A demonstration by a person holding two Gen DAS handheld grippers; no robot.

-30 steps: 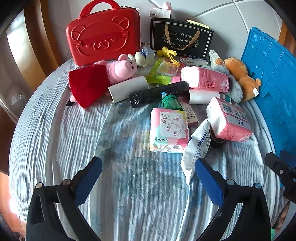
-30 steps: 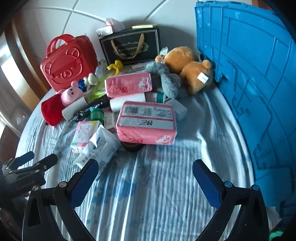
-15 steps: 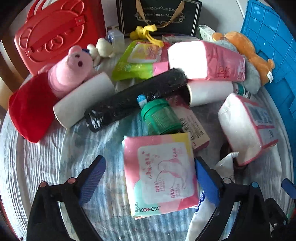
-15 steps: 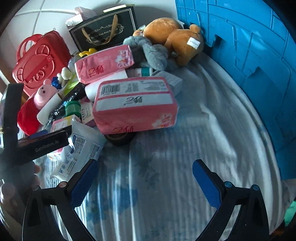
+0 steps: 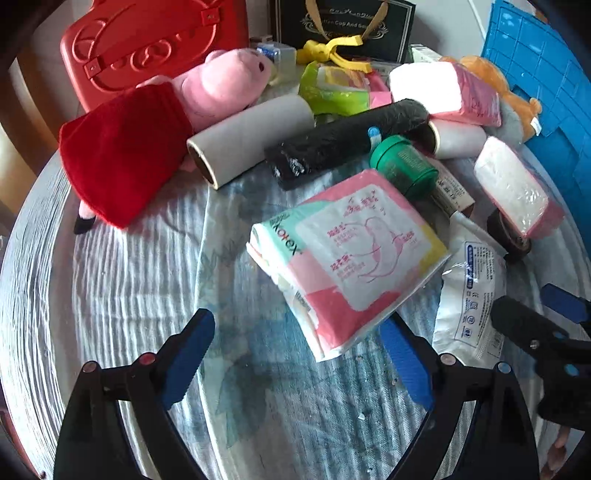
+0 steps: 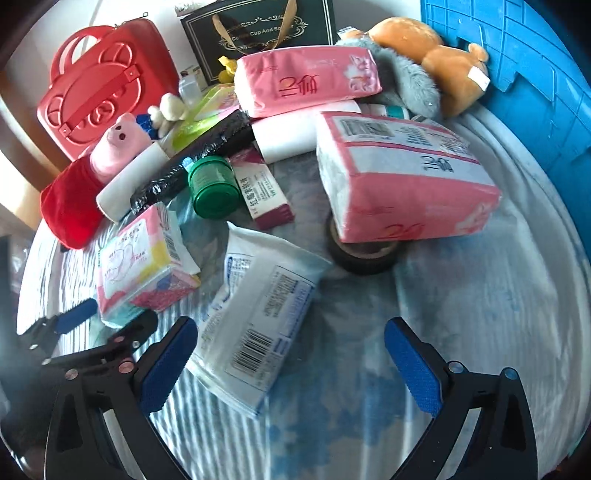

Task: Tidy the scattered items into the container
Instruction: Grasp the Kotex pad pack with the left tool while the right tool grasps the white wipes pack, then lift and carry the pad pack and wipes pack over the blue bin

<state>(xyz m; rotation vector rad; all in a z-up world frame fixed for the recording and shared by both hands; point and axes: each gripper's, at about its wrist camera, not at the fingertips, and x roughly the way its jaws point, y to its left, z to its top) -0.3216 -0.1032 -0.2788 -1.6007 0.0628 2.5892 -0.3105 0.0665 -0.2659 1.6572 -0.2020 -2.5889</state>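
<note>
Kotex pad pack [image 5: 351, 258]: soft, rectangular, pink, mint and yellow, lying tilted on the cloth. It sits just ahead of the left gripper [image 5: 299, 354], its near corner reaching in between the jaws. Jaws wide and closing; pads not pressing on it.

White wipes pouch [image 6: 255, 321]: flat, crinkled plastic with a barcode, directly ahead of the right gripper [image 6: 288, 358]. Its near end lies against the left pad; the right pad stands clear over bare cloth. Jaws closing, nothing clamped.

Open room: the striped blue-white tablecloth [image 5: 129, 277] is bare to the left of the left gripper, out to the round table edge. It is also bare ahead-right of the right gripper, up to the blue crate [image 6: 535, 92].

Containers: the blue crate is ribbed hard plastic, rising at the far right; its contents are not visible. A red moulded case [image 5: 147, 48] and a black gift bag [image 6: 258, 33] stand at the far edge, both closed or unreadable inside.

Beyond the packs:
- green round-lidded jar [image 6: 212, 188]
- glossy black roll [image 5: 343, 142]
- white paper roll [image 5: 251, 140]
- two pink tissue packs, the nearer [image 6: 402, 177] resting on a dark tape ring [image 6: 364, 254]
- pink plush pig in a red dress [image 5: 159, 125]
- orange plush bear [image 6: 424, 51] against the crate
</note>
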